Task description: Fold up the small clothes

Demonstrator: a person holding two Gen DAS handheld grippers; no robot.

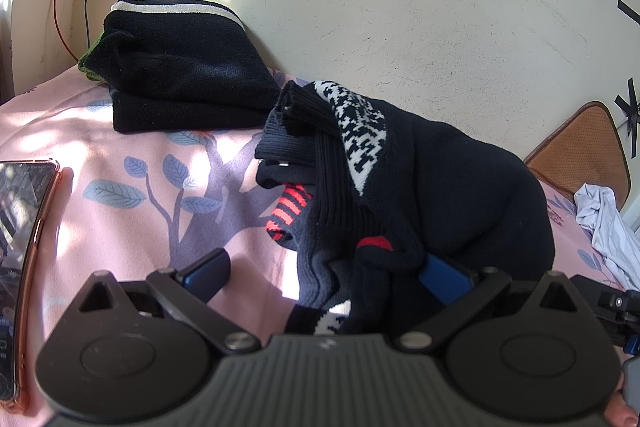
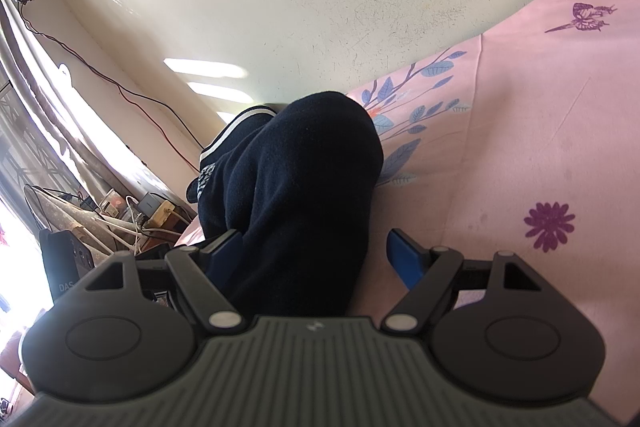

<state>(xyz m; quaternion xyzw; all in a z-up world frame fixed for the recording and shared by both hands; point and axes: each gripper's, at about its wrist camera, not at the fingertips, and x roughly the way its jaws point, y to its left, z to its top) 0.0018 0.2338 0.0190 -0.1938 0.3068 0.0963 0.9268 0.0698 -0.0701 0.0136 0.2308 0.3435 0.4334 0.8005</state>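
In your left wrist view, your left gripper (image 1: 326, 271) stands with its jaws wide apart over the pink floral sheet (image 1: 120, 227). The heap of dark socks (image 1: 400, 179) lies partly between the jaws, crowded toward the right-hand finger (image 1: 444, 277) and draped over it, while the other finger stands clear of the heap on bare sheet. No pinch shows, so the gripper is released. Behind the heap, against the wall, sits a folded black stack (image 1: 180, 75) with a white stripe. A phone (image 1: 20, 267) lies well left of the heap.

In your right wrist view, your right gripper (image 2: 316, 251) is also spread wide. A dark sock bundle (image 2: 296, 187) runs between its fingers, against the left finger, apart from the right one. It grasps nothing.
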